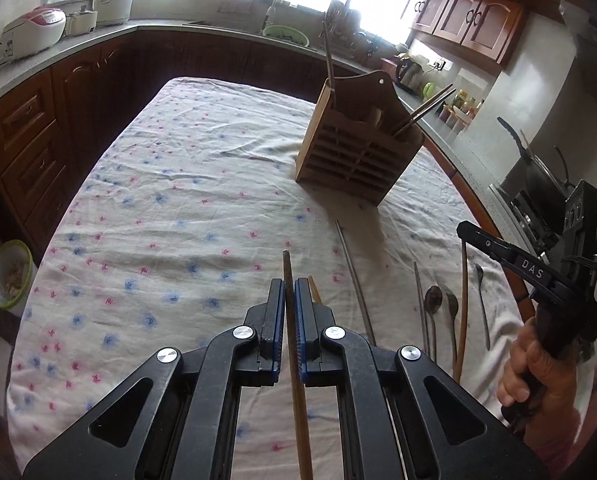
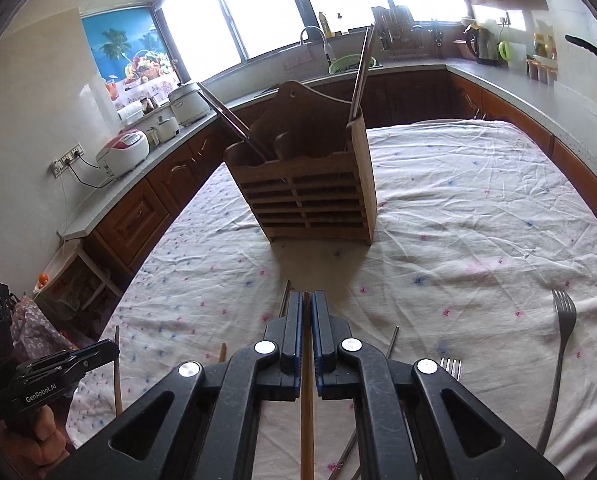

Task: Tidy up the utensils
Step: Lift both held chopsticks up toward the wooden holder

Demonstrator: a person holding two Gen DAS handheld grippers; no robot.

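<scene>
My left tongs (image 1: pixel 286 292) are clamped on 1 wooden chopstick (image 1: pixel 296 380); my right tongs (image 2: pixel 306 304) pinch another wooden chopstick (image 2: pixel 307 408). The bench (image 1: pixel 178 208) wears a wrinkled white cloth with blue and pink flowers. The wooden utensil holder (image 2: pixel 310 196) stands at 12 o'clock from my right tongs, with chopsticks leaning in its left and right compartments. Loose spoons (image 1: pixel 432 304) lie at 3 o'clock of my left tongs, a fork (image 2: pixel 558 356) at 3 o'clock of my right. Brown cabinets (image 1: pixel 30 128), a grey counter, what looks like a rice cooker (image 2: pixel 124 152) and bright windows (image 2: pixel 266 4) ring the room.
</scene>
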